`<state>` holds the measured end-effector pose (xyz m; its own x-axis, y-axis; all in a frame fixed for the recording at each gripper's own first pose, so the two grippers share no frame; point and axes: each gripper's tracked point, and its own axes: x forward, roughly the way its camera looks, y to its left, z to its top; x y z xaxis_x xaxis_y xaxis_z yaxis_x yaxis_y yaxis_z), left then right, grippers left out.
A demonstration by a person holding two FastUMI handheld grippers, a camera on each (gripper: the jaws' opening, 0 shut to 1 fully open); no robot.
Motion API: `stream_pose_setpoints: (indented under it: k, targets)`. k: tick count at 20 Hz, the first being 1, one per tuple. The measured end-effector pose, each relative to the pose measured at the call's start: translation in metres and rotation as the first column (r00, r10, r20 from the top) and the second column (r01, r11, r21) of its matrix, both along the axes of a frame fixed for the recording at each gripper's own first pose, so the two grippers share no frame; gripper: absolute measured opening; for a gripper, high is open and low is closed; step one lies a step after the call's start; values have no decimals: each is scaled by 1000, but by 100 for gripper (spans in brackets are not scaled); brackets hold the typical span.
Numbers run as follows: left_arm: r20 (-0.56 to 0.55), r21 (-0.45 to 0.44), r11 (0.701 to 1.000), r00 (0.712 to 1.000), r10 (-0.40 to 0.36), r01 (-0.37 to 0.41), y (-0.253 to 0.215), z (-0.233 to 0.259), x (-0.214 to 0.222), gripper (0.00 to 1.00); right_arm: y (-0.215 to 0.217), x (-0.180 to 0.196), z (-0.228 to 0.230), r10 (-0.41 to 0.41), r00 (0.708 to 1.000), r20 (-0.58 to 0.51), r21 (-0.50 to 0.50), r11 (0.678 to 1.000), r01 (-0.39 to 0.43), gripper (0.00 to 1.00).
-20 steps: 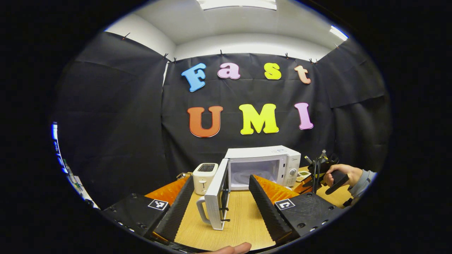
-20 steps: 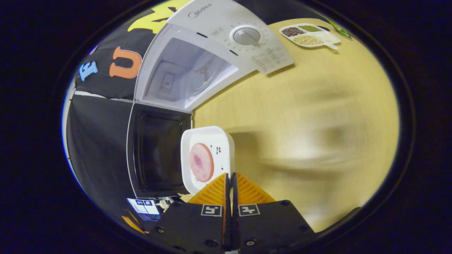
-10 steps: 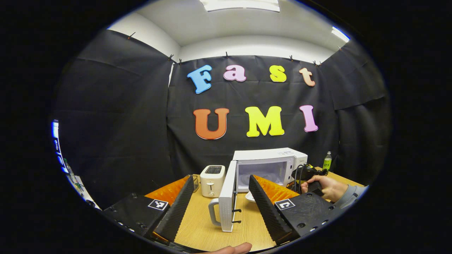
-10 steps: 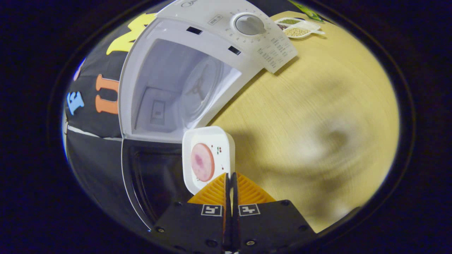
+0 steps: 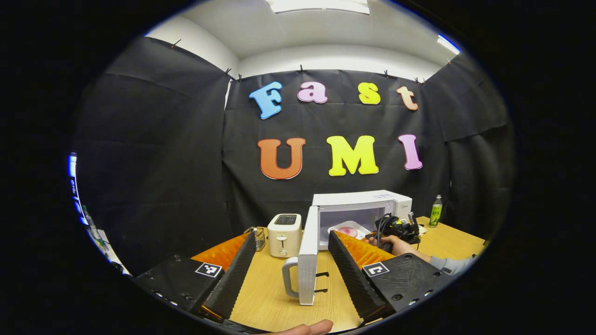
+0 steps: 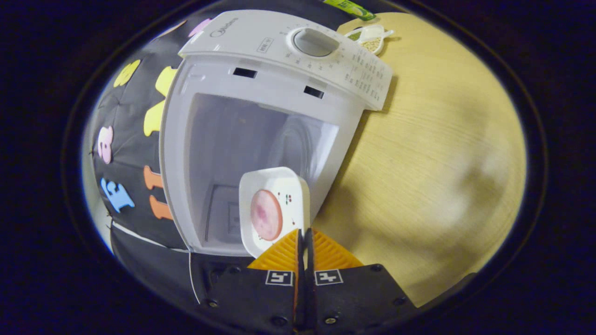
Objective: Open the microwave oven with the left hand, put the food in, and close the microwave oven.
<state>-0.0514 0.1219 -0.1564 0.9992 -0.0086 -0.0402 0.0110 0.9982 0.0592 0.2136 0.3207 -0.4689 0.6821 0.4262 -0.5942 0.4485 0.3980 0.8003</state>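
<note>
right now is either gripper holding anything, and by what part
The right gripper is shut on the near rim of the white plate with the food. The left gripper is open and holds nothing.

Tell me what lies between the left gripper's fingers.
In the left gripper view, the open microwave door stands edge-on between the left gripper's spread fingers, untouched, over bare table.

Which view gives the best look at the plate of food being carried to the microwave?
The right gripper view: the white plate sits close up, edge pinched in the right gripper, its pink slice plain, before the open microwave. In the left gripper view the plate is small and distant at the cavity mouth.
</note>
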Motion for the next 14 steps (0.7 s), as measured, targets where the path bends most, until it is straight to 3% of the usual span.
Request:
stream_pose_setpoints:
  k: [2, 3, 9, 14]
  targets:
    - [3, -19, 1000, 1000, -8, 8, 3, -2, 3, 93, 2, 16, -6, -50, 998, 24, -21, 999, 50, 0]
    - [6, -27, 1000, 1000, -9, 9, 5, -2, 5, 94, 3, 23, -7, -72, 997, 36, -15, 997, 73, 5]
    - [12, -34, 999, 1000, -24, 24, 7, -1, 13, 95, 3, 62, -27, -244, 967, 66, -4, 970, 245, 6]
    - [-20, -33, 999, 999, -30, 29, 5, -17, 17, 95, 6, 69, -23, -266, 957, 116, -56, 960, 273, 9]
